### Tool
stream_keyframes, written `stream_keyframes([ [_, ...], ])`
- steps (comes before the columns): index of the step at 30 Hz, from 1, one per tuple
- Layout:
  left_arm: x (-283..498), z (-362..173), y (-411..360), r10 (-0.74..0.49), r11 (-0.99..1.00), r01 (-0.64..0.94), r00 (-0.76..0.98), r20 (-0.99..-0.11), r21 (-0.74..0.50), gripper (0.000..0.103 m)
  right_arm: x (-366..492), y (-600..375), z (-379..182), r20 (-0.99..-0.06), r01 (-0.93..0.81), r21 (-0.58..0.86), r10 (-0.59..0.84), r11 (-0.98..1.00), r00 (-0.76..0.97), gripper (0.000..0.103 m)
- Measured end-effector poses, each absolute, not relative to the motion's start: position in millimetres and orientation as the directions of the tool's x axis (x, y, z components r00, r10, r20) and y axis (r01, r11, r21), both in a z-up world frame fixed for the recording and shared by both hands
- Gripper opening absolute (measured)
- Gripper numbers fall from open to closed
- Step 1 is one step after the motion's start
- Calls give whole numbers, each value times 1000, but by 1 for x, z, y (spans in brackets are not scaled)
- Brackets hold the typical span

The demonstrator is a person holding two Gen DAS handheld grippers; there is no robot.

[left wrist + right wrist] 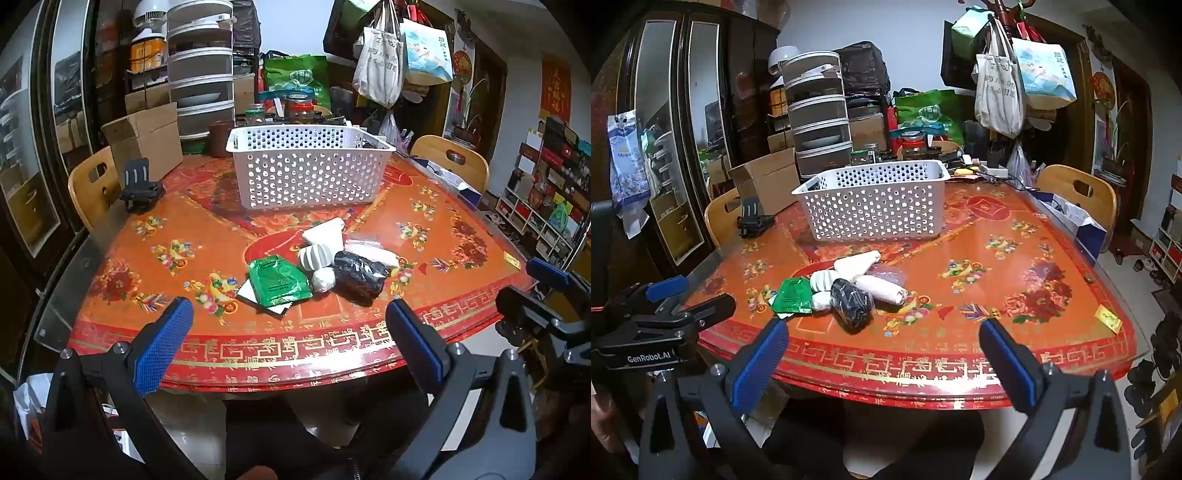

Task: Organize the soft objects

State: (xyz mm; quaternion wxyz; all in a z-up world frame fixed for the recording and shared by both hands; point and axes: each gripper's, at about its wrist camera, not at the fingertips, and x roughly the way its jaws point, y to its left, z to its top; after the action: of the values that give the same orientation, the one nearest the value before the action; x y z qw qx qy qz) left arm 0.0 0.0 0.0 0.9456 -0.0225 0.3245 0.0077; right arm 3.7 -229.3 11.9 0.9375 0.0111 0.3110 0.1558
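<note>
A pile of soft things lies on the red table (155, 258): a green foil packet (277, 281), a black wrapped bundle (360, 277), a white ribbed roll (314, 256), a small white ball (323, 279) and white folded cloths (327, 230). The same pile shows in the right wrist view, with the green packet (794, 295) and black bundle (852, 302). A white perforated basket (306, 166) (875, 201) stands behind the pile. My left gripper (288, 325) is open and empty at the table's near edge. My right gripper (882, 343) is open and empty, right of the left one.
A black phone stand (138, 186) sits at the table's left. A cardboard box (147, 138), jars (299, 109) and stacked drawers (201, 70) crowd the back. Wooden chairs (452, 160) stand at both sides. Tote bags (380, 66) hang above.
</note>
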Motion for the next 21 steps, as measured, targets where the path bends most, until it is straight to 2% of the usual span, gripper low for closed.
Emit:
stream_keyframes([
  [21, 1, 2, -6, 13, 1000, -28, 794, -608, -14, 103, 5, -233, 11, -576, -280, 136, 306, 950, 758, 103],
])
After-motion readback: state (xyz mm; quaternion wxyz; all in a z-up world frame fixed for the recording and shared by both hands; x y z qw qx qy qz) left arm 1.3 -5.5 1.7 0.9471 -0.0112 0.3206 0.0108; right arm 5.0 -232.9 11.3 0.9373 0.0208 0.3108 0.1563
